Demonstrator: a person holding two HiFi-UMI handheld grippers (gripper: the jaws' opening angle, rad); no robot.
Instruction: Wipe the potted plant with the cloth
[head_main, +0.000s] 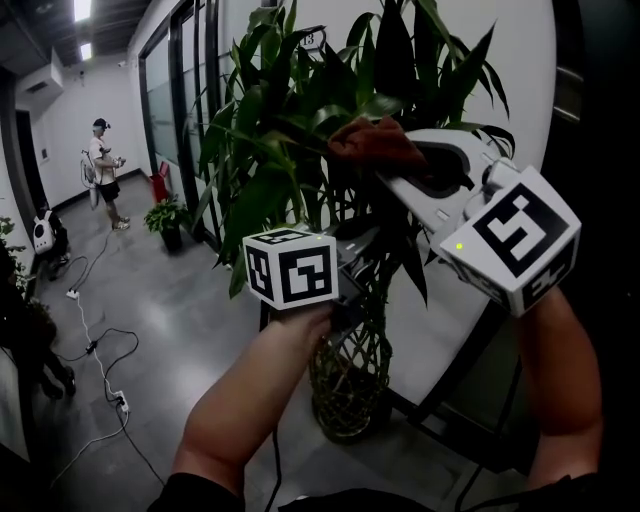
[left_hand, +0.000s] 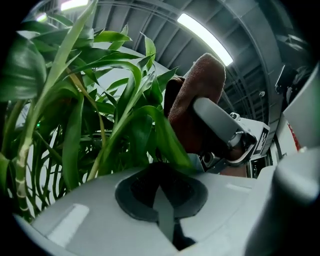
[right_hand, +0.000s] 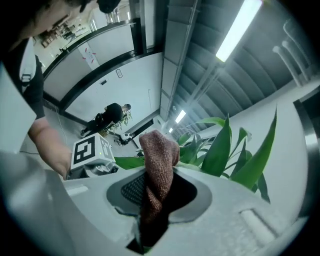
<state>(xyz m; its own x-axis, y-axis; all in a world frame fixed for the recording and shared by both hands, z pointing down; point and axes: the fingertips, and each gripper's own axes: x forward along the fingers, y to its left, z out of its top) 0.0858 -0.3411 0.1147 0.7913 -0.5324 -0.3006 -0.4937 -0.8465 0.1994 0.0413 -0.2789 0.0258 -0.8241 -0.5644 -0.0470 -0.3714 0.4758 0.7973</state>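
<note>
The right hand-held gripper (right_hand: 150, 200) pinches the reddish-brown cloth (right_hand: 159, 155) among the upper leaves of the potted plant (head_main: 290, 130). The left hand-held gripper (left_hand: 162, 192), lower in the plant's foliage, is pressed together on a long leaf (left_hand: 165, 135).

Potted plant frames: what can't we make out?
- Cloth touching foliage or not: head view, leaves hide its underside.
- Right gripper jaw gap: right gripper view, cloth fills it.
- Pot: head view, too dark.
- Distant person, hands' contents: head view, too small.

Left tool (left_hand: 162, 197) pinched on leaf (left_hand: 170, 142); right tool (head_main: 395, 170) raised, clamping cloth (right_hand: 157, 160); forearms lifted.
</note>
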